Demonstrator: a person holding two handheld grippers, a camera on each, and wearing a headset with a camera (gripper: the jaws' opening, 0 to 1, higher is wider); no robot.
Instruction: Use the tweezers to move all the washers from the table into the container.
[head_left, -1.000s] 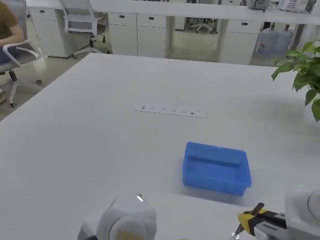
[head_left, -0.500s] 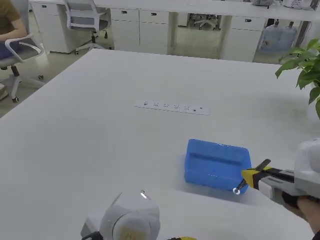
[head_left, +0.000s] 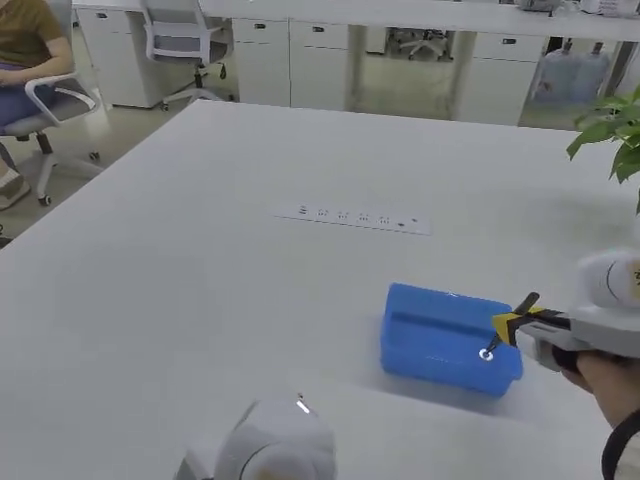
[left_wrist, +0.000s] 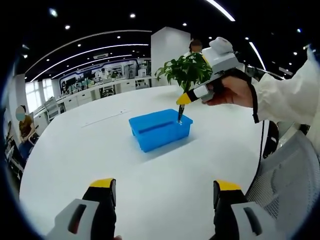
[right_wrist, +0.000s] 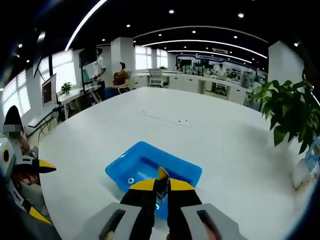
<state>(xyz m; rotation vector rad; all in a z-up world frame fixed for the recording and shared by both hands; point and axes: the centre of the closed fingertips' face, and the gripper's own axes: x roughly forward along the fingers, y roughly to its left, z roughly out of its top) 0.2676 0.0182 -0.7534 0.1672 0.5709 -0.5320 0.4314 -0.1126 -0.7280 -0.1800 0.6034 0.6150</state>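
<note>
Right hand-held gripper (head_left: 512, 327) clamped on tweezers (head_left: 503, 337), tip holding a washer (head_left: 487, 354) over the blue container (head_left: 440, 330). Second washer (right_wrist: 131, 180) lies inside it. Left hand-held gripper (left_wrist: 165, 185) open above the surface (head_left: 250, 300).

The right gripper (right_wrist: 161, 187), clamped on tweezers (right_wrist: 162, 174), hangs over a blue container (right_wrist: 142, 159) with a washer (right_wrist: 131, 180) inside.

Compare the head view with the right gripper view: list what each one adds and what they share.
Head view: the washer pinched at the tip of the tweezers over the container, and the person's hand holding the right hand-held gripper. Right gripper view: a second washer lying on the container's floor, and ceiling lights. Both: the blue container, the tweezers in the shut gripper, the plant, the power strip and the white table.
</note>
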